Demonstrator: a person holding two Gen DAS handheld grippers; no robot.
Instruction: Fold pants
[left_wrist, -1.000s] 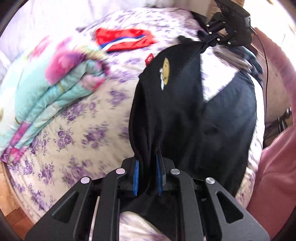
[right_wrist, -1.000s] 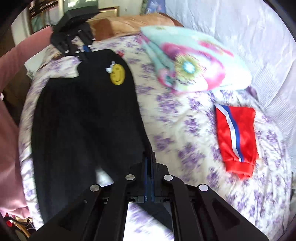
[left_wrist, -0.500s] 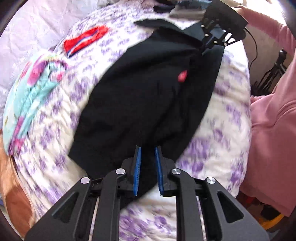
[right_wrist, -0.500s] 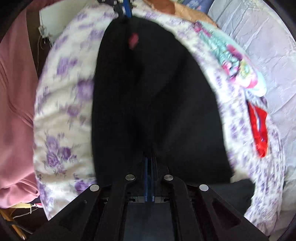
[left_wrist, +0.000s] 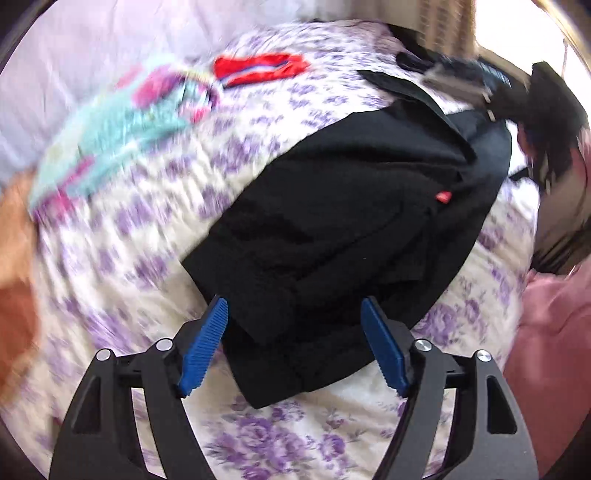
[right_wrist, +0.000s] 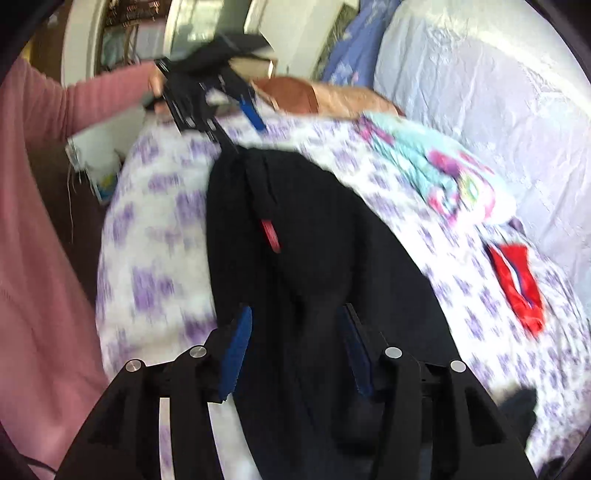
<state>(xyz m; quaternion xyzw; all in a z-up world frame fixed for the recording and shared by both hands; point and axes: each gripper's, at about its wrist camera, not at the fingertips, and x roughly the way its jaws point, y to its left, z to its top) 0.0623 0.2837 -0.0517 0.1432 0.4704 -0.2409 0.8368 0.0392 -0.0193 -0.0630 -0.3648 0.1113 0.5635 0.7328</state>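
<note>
- Pants (left_wrist: 343, 225), black and folded over, are spread on the floral bedsheet (left_wrist: 147, 229).
- Left gripper (left_wrist: 295, 314): jaws are being opened, wide apart; the pants' near corner is seen between the blue pads (left_wrist: 203, 347), ungripped.
- Right gripper (right_wrist: 295, 325): jaws are being opened over black cloth, nothing clamped.
- Red garment (left_wrist: 260, 68) is seen well apart.

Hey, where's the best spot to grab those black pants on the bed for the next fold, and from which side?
Grip the black pants at the layered corner between the opening left tool, coming from above at the bed's near edge. There the folded edges stack and overhang the floral sheet, so both layers lift together.
</note>
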